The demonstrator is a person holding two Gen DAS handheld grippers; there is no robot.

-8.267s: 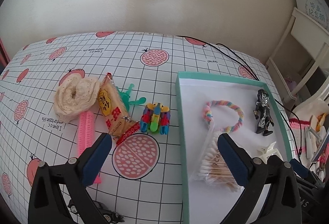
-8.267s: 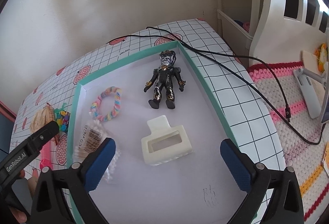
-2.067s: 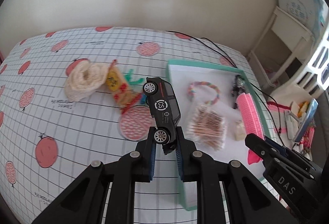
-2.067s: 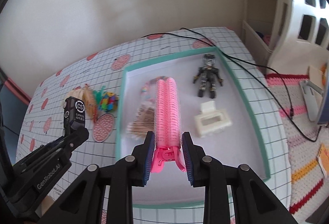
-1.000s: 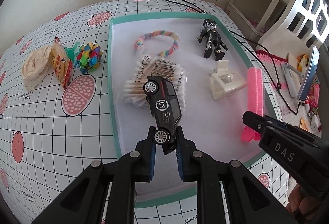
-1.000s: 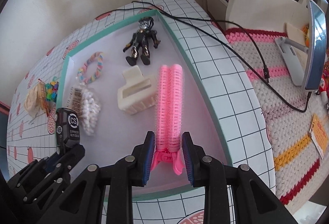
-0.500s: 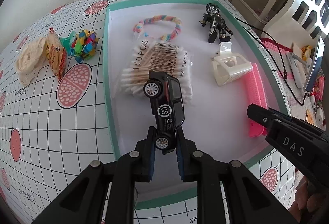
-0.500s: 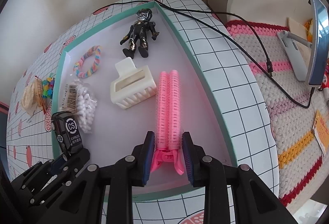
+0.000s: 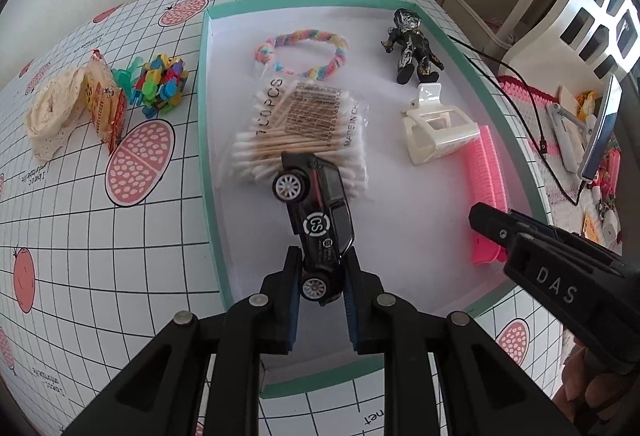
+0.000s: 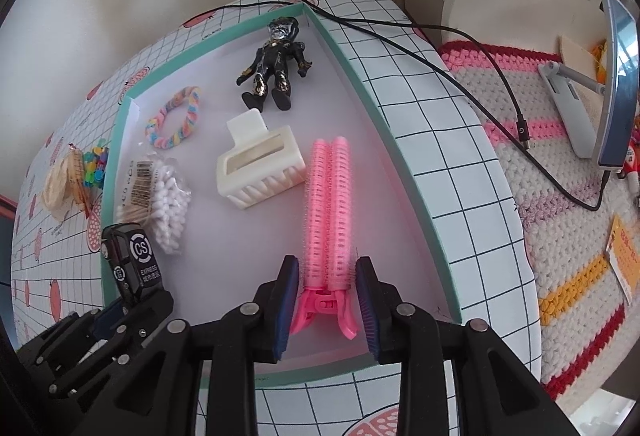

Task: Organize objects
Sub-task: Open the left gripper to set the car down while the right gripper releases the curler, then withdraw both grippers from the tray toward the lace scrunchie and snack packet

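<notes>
My left gripper (image 9: 322, 296) is shut on the rear of a black toy car (image 9: 318, 220), which tilts nose-down over the white floor of the teal-rimmed tray (image 9: 208, 140), its front wheel by the cotton swab pack (image 9: 304, 132). My right gripper (image 10: 327, 296) is shut on the hinge end of a pink hair roller clip (image 10: 328, 204). The clip lies low along the tray's right wall (image 10: 400, 164). In the left wrist view the pink clip (image 9: 486, 172) shows beside the white claw clip (image 9: 436, 132).
The tray also holds a rainbow hair tie (image 9: 304, 50) and a black figurine (image 9: 412, 44). Left of it on the checked cloth lie a cream scrunchie (image 9: 52, 112), a snack packet (image 9: 102, 104) and coloured clips (image 9: 162, 84). A black cable (image 10: 440, 48) crosses to a crocheted mat (image 10: 560, 196).
Both grippers have dropped lower into the tray. The car has come down near the swab pack, and the pink clip has settled along the right wall.
</notes>
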